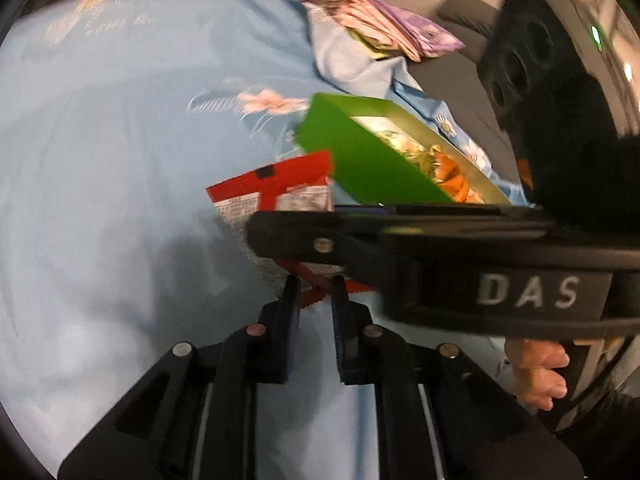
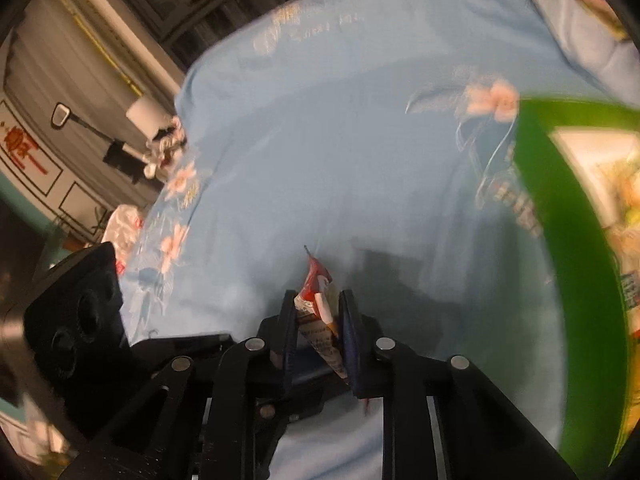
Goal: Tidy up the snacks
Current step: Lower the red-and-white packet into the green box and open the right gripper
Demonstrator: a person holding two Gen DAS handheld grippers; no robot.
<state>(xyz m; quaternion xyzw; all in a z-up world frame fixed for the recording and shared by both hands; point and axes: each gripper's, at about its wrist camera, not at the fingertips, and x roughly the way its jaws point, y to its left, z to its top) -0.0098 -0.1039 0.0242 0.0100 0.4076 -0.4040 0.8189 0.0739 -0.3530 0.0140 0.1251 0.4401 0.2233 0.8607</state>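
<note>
A red-and-white snack packet [image 1: 276, 192] hangs above the light blue flowered cloth [image 1: 120, 160]. My left gripper [image 1: 316, 290] is shut on its lower serrated edge. One finger of the right gripper [image 1: 360, 236] crosses in front of the packet's middle. In the right wrist view my right gripper [image 2: 318, 308] is shut on a red-and-white packet [image 2: 316, 284] seen edge-on, apparently the same one. A green box [image 1: 360, 156] holding several wrapped snacks lies just beyond, and its wall [image 2: 568, 240] fills the right side of that view.
A pile of purple and pink packets [image 1: 392, 28] lies on bunched cloth behind the box. A hand [image 1: 536, 372] grips the right tool's handle. The left tool's body [image 2: 72, 312] sits at the left. Past the cloth's left edge [image 2: 180, 120] are a white bag [image 2: 124, 220] and room clutter.
</note>
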